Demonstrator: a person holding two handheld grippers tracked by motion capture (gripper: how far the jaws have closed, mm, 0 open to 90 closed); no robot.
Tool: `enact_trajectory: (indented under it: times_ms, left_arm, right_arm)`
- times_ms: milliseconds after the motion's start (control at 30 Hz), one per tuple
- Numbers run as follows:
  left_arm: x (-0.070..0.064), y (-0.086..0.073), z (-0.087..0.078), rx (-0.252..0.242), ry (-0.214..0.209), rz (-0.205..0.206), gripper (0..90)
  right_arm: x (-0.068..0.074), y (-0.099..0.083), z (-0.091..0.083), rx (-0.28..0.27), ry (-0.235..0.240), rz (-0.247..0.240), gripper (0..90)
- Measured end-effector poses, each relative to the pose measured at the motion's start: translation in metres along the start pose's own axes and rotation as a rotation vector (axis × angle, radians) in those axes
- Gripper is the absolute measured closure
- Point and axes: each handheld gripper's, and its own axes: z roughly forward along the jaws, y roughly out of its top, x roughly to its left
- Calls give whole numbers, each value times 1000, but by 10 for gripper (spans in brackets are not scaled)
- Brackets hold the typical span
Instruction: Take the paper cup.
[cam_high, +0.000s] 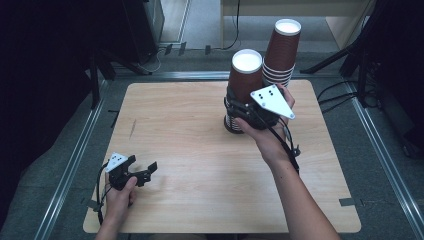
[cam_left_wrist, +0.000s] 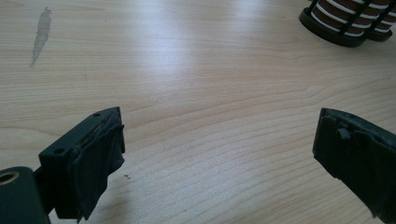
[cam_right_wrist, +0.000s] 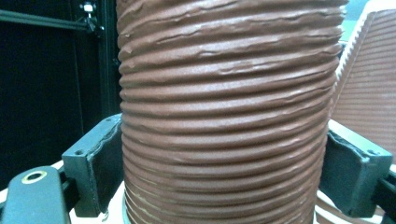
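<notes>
From the high view, your right gripper is closed around the nearer stack of upside-down brown paper cups, which stands in a black wire holder at the far right of the wooden table. A second, taller stack stands just behind it. Your left gripper rests low near the table's front left corner, well apart from the cups.

In the left gripper view, the jaws stand wide apart with nothing but bare table between them; the holder's base lies far off.

In the right gripper view, both jaws press the ribbed wall of the top cup, 1 on each side.

The step looks like pulling 1 cup off the stack. Next, lift straight up, gently enough not to crush the wall or drag a 2nd cup along.
</notes>
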Motion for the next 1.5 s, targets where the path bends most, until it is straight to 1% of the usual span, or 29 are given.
enact_trajectory:
  times_ms: [67,167,200,267,333,367,433,467,500,533,633,700,767,800,833,933,1033,1067,1133,1167,1200,1233,1267,1300,1333,1367,1433,1467,1500]
  left_arm:
    - [0,0,0,0,0,0,22]
    - [0,0,0,-1,1,0,22]
    - [0,0,0,-1,1,0,22]
    - [0,0,0,0,-1,-3,22]
    - [1,1,0,5,-3,-3,22]
    - [1,1,-1,5,-4,-2,22]
    - [0,2,0,10,-1,9,22]
    - [-2,3,0,11,0,21,21]
    - [-4,4,0,16,10,42,22]
    - [-6,5,1,16,10,50,22]
    - [-12,13,1,-1,-8,52,22]
    - [-19,18,2,-13,-35,56,22]
    - [-26,22,5,-11,-44,78,22]
    - [-35,25,8,-11,-45,108,22]
    - [-35,25,8,-11,-45,108,22]
    - [-46,30,17,-1,-68,133,22]
    - [-55,33,26,-2,-104,111,22]
    - [-62,33,30,-11,-129,109,22]
    - [-65,34,33,-9,-131,112,22]
    - [-70,39,35,-16,-154,117,22]
    - [-70,39,35,-16,-154,117,22]
    - [-77,46,35,-28,-172,131,22]
    - [-77,46,35,-28,-172,131,22]
    - [-83,51,33,-36,-196,152,22]
    - [-83,51,33,-36,-196,152,22]
    - [-88,55,32,-40,-217,168,22]
    - [-91,55,31,-42,-227,168,22]
    - [-97,56,30,-48,-243,175,22]
    - [-97,56,30,-48,-243,175,21]
  right_arm:
    - [1,-3,-2,2,0,-6,124]
    - [3,-12,-7,11,-3,-44,124]
    - [3,-14,-9,13,-4,-47,124]
    - [2,-23,-15,21,-1,-37,124]
    - [1,-26,-18,25,-4,-30,124]
    - [-1,-34,-22,32,-8,-15,124]
    - [-3,-38,-23,38,-5,-7,124]
    - [-5,-47,-26,51,-1,9,124]
    - [-6,-51,-28,55,-3,9,124]
    - [-6,-51,-28,55,-3,9,124]
    - [-8,-63,-32,66,-3,7,124]
    - [-10,-70,-35,77,-13,4,123]
    - [-13,-81,-42,89,-29,3,123]
    - [-14,-84,-45,88,-33,-4,123]
    - [-16,-88,-48,88,-38,-14,124]
    - [-19,-95,-52,95,-50,-33,123]
    - [-24,-108,-58,112,-72,-33,124]
    - [-25,-110,-59,123,-71,-43,124]
    - [-25,-114,-61,126,-60,-72,123]
    - [-25,-116,-62,129,-53,-79,123]
    - [-25,-116,-62,129,-53,-79,123]
    - [-22,-121,-62,141,-54,-97,123]
    - [-20,-123,-62,149,-54,-114,123]
    - [-18,-125,-62,156,-53,-131,123]
    - [-15,-128,-61,161,-51,-151,123]
    - [-13,-129,-61,168,-48,-161,123]
    - [-8,-133,-61,176,-37,-185,122]
    - [-6,-135,-61,179,-38,-203,121]
    - [-6,-135,-61,179,-38,-203,121]
